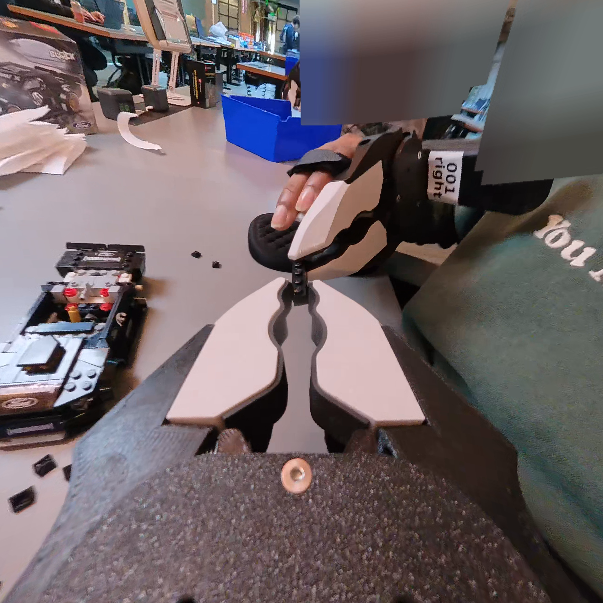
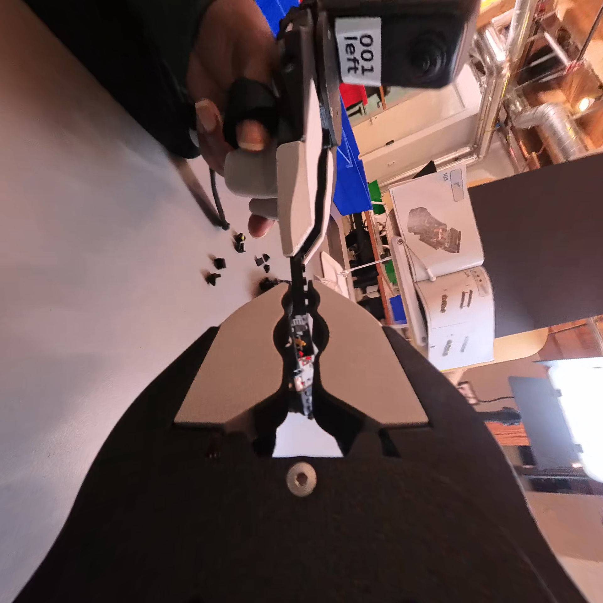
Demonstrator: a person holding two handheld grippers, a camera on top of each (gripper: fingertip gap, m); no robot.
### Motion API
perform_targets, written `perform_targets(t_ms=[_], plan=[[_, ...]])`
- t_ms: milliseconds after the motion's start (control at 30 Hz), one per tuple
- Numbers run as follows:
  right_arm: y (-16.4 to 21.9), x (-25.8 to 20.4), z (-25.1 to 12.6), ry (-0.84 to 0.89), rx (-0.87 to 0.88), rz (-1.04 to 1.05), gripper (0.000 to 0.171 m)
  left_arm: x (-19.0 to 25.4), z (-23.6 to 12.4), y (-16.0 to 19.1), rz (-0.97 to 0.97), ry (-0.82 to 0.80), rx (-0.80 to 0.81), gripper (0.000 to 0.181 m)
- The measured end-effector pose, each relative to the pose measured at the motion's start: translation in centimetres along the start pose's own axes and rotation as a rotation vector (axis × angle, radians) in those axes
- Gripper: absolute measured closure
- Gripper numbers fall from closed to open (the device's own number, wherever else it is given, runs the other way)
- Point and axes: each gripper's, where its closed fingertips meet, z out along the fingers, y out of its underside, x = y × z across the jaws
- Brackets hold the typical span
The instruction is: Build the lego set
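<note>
A narrow black studded Lego piece [image 1: 299, 276] is held above the grey table between both grippers. My left gripper [image 1: 298, 289] is shut on its lower end. My right gripper [image 1: 297, 258] comes in from the right and is shut on its upper end. In the right wrist view the same black piece [image 2: 298, 277] runs from my right gripper [image 2: 301, 290] up into the left gripper [image 2: 297, 256]. The partly built black-and-white Lego car [image 1: 65, 329] sits on the table to the left, and shows through the finger gap in the right wrist view [image 2: 301, 359].
Loose small black pieces [image 1: 205, 259] lie past the car, with more at the lower left [image 1: 23, 499] and in the right wrist view [image 2: 218, 262]. The set box [image 1: 39, 75], torn white paper bags [image 1: 32, 146] and a blue bin [image 1: 261, 127] stand farther back. An instruction booklet [image 2: 437, 228] is propped up. Left and right tips are no more than a few centimetres apart.
</note>
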Motion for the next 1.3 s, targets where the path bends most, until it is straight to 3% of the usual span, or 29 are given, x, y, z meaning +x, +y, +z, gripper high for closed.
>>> perform_targets(t_ms=[100, 233, 300, 433, 533, 667, 900, 1100, 1300], plan=[[0.1, -0.3, 0.0, -0.088, 0.027, 0.275, 0.155, -0.3, -0.1, 0.0, 0.116, -0.057, -0.017, 0.171], [-0.2, -0.4, -0.5, -0.372, 0.094, 0.77, 0.135, 0.0, -0.4, -0.3, 0.286, -0.095, 0.002, 0.171], [-0.3, -0.5, -0.8, -0.461, 0.115, 0.871, 0.139, 0.2, -0.1, 0.2, 0.336, -0.095, -0.025, 0.171], [-0.4, -1.5, -0.7, -0.533, 0.09, 0.823, 0.163, 0.7, -0.1, 0.1, 0.37, -0.085, -0.018, 0.171], [0.3, -2.4, -0.6, -0.589, 0.043, 0.801, 0.163, 0.2, -0.2, 0.7, 0.359, -0.088, -0.058, 0.17], [3.9, -5.4, -0.1, -0.695, -0.148, 0.756, 0.163, -3.1, -3.2, -1.2, 0.242, -0.218, 0.024, 0.155], [6.7, -7.8, 1.3, -0.779, -0.329, 0.644, 0.163, -7.1, -5.1, 1.5, 0.098, -0.353, -0.12, 0.155], [7.2, -7.8, 2.1, -0.809, -0.33, 0.627, 0.162, -7.3, -4.7, 2.6, 0.105, -0.359, -0.172, 0.158], [7.0, -7.1, 1.9, -0.783, -0.288, 0.702, 0.148, -7.3, -4.2, 3.7, 0.143, -0.362, -0.237, 0.158]])
